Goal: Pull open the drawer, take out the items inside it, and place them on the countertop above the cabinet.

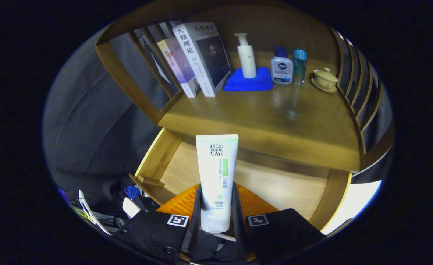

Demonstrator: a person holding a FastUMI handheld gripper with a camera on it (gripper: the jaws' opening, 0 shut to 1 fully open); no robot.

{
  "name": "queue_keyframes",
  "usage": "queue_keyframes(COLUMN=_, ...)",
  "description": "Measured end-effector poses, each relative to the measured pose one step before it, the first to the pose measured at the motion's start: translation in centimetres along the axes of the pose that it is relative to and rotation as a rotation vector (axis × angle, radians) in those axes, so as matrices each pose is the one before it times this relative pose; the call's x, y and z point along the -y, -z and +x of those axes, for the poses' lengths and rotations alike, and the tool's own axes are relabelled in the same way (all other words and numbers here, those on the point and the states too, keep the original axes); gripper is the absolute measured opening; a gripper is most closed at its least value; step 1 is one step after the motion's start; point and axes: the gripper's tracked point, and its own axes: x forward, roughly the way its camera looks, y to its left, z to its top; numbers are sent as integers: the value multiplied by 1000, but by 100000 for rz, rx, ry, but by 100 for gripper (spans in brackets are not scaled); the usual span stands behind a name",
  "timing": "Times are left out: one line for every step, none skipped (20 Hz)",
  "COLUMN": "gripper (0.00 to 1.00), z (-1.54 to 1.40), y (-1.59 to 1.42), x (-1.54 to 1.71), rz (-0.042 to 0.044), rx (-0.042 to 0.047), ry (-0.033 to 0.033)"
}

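Note:
A white tube with green print (216,176) stands upright between my fingers, and my gripper (216,208) is shut on its lower half. It hangs above the pulled-out wooden drawer (275,184), whose pale floor shows behind it. An orange item (251,202) lies in the drawer just behind the fingers. Beyond the tube's top runs the front edge of the wooden countertop (275,121).
On the countertop stand leaning books (201,55), a white pump bottle (247,57) on a blue cloth (249,81), a white-and-blue bottle (281,68), a clear blue bottle (299,66) and a lidded cup on a saucer (325,79). Slatted wooden sides flank the counter. Grey cloth hangs beside the cabinet.

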Motion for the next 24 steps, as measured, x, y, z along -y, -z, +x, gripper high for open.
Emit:
queue_keyframes(gripper=44, z=313, y=-1277, x=604, rz=1633, rx=937, ry=1305)
queue_keyframes(gripper=44, z=411, y=-1235, x=630, rz=2258, rx=1029, ry=1696)
queue_keyframes(gripper=44, z=367, y=-1400, x=678, rz=2559, rx=1084, ry=1556)
queue_keyframes(gripper=44, z=661, y=-1182, x=581, rz=2679, rx=1215, ry=1848)
queue_keyframes(gripper=44, z=783, y=-1161, x=926, rz=2749, rx=421, ry=3139)
queue_keyframes(gripper=44, z=837, y=-918, x=790, rz=3275, rx=-189, ry=2674)
queue_keyframes(gripper=44, z=690, y=-1104, x=304, rz=4026, rx=739, ry=907)
queue_keyframes(gripper=44, z=694, y=-733, x=-66, rz=3551, rx=452, ry=241)
queue_keyframes(gripper=44, z=741, y=-828, x=115, rz=3103, rx=434, ry=355)
queue_keyframes(gripper=44, z=621, y=-400, x=42, rz=2136, rx=-61, ry=191)
queue_keyframes(gripper=43, z=531, y=-591, x=-1, rz=1828, rx=157, ry=427)
queue_keyframes(gripper=44, z=686, y=-517, x=259, rz=1720, rx=697, ry=882)
queue_keyframes(gripper=44, z=664, y=-518, x=311, rz=1987, rx=640, ry=730)
queue_keyframes(gripper=44, z=652, y=-206, x=373, rz=2720, rx=-874, ry=1090)
queue_keyframes(gripper=44, z=645, y=-62, x=294, rz=2735, rx=-1028, ry=522)
queue_keyframes(gripper=44, z=344, y=-376, x=407, rz=2307, rx=386, ry=865)
queue_keyframes(gripper=44, z=323, y=-369, x=518, rz=929, rx=415, ry=1524)
queue_keyframes(gripper=44, z=191, y=-326, x=535, rz=586, rx=844, ry=1765)
queue_keyframes(gripper=45, z=135, y=-106, x=279, rz=335, rx=443, ry=1127)
queue_keyframes(gripper=46, z=234, y=-61, x=111, rz=174, rx=-88, ry=340)
queue_keyframes(gripper=47, z=-15, y=101, x=-116, rz=-57, rx=-243, ry=-273)
queue_keyframes(gripper=47, z=-38, y=14, x=-52, rz=-222, rx=34, ry=-68)
queue_keyframes(gripper=53, z=142, y=7, x=-114, rz=-151, rx=508, ry=-390)
queue_keyframes(gripper=58, z=82, y=-103, x=-245, rz=-205, rx=1004, ry=-216)
